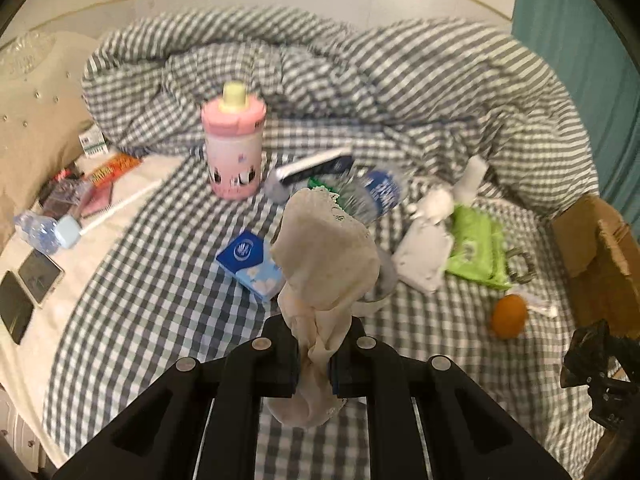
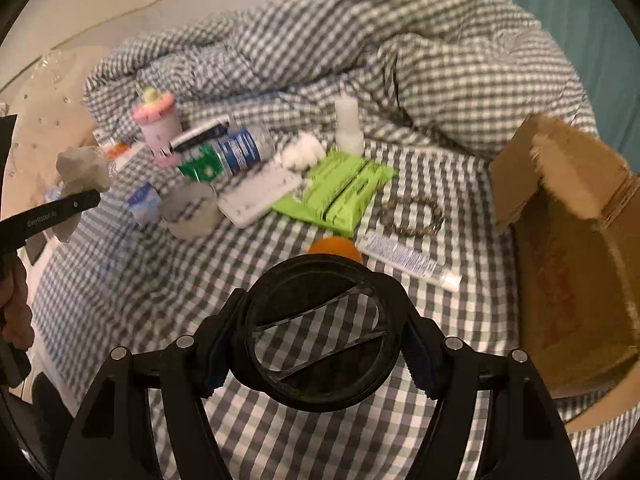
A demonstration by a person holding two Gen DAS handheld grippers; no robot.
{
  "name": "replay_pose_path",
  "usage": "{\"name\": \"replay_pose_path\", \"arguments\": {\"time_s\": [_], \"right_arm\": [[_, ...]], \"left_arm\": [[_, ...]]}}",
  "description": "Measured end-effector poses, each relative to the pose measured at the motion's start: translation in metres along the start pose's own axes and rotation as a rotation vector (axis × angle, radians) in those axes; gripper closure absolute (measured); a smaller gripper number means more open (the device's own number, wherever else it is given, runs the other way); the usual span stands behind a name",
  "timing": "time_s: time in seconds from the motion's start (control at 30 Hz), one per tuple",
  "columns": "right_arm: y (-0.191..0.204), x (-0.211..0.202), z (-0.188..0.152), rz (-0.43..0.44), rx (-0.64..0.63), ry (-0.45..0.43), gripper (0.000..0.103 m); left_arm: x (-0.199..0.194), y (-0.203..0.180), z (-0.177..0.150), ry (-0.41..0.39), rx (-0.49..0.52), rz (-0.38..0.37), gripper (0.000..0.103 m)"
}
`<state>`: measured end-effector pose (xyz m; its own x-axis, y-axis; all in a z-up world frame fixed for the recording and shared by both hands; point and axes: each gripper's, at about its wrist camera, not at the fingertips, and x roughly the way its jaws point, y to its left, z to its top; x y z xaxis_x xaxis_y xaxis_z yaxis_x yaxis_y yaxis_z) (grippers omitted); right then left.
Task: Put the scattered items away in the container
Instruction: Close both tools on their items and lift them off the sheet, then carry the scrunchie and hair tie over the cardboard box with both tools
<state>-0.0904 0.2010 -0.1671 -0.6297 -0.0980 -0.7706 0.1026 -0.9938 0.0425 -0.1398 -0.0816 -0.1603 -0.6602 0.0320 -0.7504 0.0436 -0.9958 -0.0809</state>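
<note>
My left gripper is shut on a cream lace-trimmed sock and holds it above the checked bed; the sock also shows in the right wrist view. My right gripper is shut on a round black lid with clear panels, held above the sheet. The open cardboard box stands at the right; its edge shows in the left wrist view. Scattered on the bed lie a pink bottle, a water bottle, a blue tissue pack, a green wipes pack, an orange, a tube and a bracelet.
A bunched checked duvet fills the back of the bed. Two phones, a small bottle and snack packets lie on the white sheet at left. A teal curtain hangs at the right. A grey tape roll lies mid-bed.
</note>
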Motion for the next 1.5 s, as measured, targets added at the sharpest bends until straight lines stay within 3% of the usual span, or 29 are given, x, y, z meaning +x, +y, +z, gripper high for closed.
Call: {"name": "replay_pose_path", "arguments": {"time_s": [0.3, 0.67, 1.1, 1.5], "right_arm": [[-0.001, -0.081, 0.006, 0.021, -0.006, -0.163, 0.032], [-0.012, -0.176, 0.005, -0.006, -0.012, -0.35, 0.032], [-0.044, -0.228, 0.004, -0.079, 0.008, -0.458, 0.032], [-0.114, -0.253, 0.005, -0.269, 0.052, -0.486, 0.032]], "left_arm": [[-0.087, -0.022, 0.007, -0.155, -0.006, -0.015, 0.093], [-0.162, -0.066, -0.001, -0.259, 0.036, -0.06, 0.093], [-0.201, -0.114, -0.005, -0.307, 0.118, -0.095, 0.093], [-0.203, -0.183, 0.001, -0.316, 0.185, -0.193, 0.093]]}}
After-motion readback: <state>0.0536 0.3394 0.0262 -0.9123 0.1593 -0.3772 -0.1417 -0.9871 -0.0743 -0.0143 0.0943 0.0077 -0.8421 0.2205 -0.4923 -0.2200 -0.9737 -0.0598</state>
